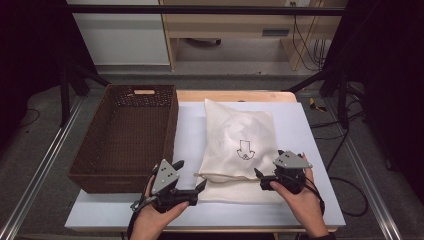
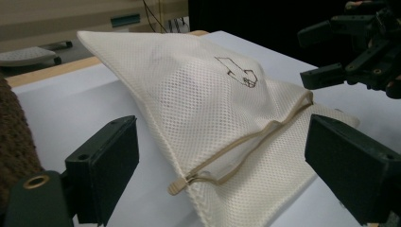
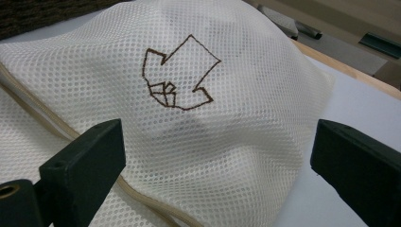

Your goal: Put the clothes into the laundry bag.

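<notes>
**Both grippers open at the bag's near edge**

The mesh bag [image 1: 240, 145] lies flat on the table [image 1: 310, 200], just right of the wicker basket [image 1: 127, 135], its drawstring [image 2: 246, 146] end toward me. My left gripper [image 1: 192, 177] and right gripper [image 1: 265, 179] flank that edge with jaws spread wide, holding nothing, probably so I can take both corners evenly.
</notes>
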Demonstrator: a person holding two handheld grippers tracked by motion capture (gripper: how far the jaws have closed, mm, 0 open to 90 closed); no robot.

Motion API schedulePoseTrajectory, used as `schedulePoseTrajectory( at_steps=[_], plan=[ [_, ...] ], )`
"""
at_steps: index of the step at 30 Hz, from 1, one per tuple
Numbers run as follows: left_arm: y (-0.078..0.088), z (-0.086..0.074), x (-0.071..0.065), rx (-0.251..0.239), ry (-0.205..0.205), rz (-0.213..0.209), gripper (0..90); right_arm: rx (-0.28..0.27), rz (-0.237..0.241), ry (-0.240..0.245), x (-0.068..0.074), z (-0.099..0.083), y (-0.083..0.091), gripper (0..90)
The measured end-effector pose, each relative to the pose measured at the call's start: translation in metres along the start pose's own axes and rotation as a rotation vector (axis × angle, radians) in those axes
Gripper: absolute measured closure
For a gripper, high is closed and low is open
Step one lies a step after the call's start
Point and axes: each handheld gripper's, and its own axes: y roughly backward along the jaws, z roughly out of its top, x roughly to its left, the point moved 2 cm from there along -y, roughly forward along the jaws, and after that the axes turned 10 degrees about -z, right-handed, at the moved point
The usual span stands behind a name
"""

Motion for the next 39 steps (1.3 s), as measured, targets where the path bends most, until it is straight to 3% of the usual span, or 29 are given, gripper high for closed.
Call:
schedulePoseTrajectory(
  at_steps=[8, 17, 25, 39],
  plan=[
    [0.019, 0.008, 0.018, -0.038, 0.022, 0.045, 10.2, -0.005, -0.015, -0.035, -0.006, -0.001, 0.001, 4.4],
    [0.032, 0.013, 0.032, -0.057, 0.046, 0.067, 5.3, 0.0, -0.035, -0.063, -0.013, -0.002, 0.003, 4.4],
    [0.042, 0.014, 0.042, -0.061, 0.042, 0.082, 3.3, 0.001, -0.055, -0.081, -0.022, -0.005, 0.005, 4.2],
    [0.071, 0.018, 0.064, -0.078, 0.034, 0.169, 3.5, 0.007, -0.091, -0.099, -0.036, -0.011, 0.01, 4.1]
  ],
)
